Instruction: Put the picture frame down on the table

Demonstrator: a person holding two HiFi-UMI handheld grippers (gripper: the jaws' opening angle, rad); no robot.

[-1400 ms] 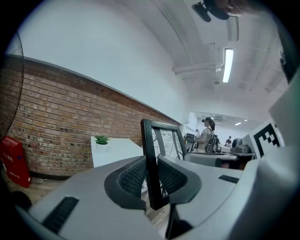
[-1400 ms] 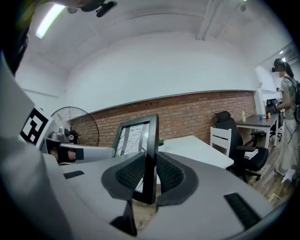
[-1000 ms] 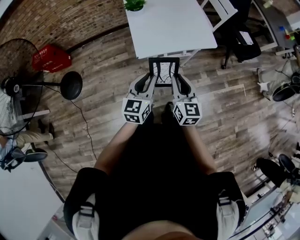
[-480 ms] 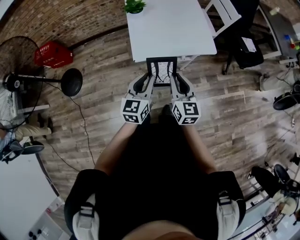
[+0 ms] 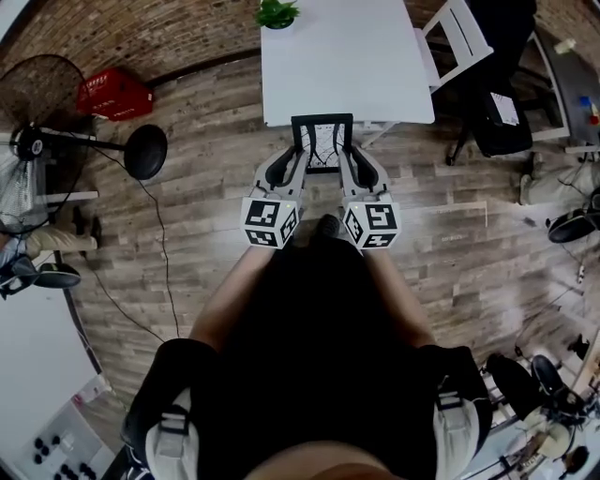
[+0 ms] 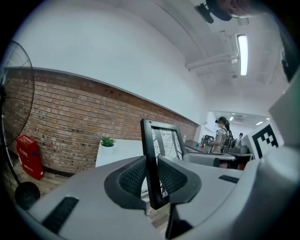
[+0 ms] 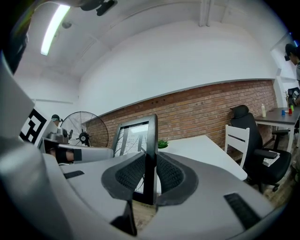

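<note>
I hold a black picture frame (image 5: 323, 142) upright between both grippers, just short of the white table's (image 5: 347, 56) near edge. My left gripper (image 5: 298, 165) is shut on the frame's left side; in the left gripper view the frame (image 6: 157, 159) stands clamped between the ribbed pads (image 6: 132, 178). My right gripper (image 5: 350, 165) is shut on the right side, and the right gripper view shows the frame's edge (image 7: 149, 159) pinched between its pads (image 7: 169, 174). The picture inside shows pale branch-like lines.
A small green plant (image 5: 277, 12) stands at the table's far left corner. A white chair (image 5: 455, 37) and a black office chair (image 5: 497, 112) are to the right. A standing fan (image 5: 37, 131) and a red crate (image 5: 114, 94) sit left on the wooden floor.
The person has stepped closer to the table, with the frame still held in both grippers; the table now lies right in front of the frame.
</note>
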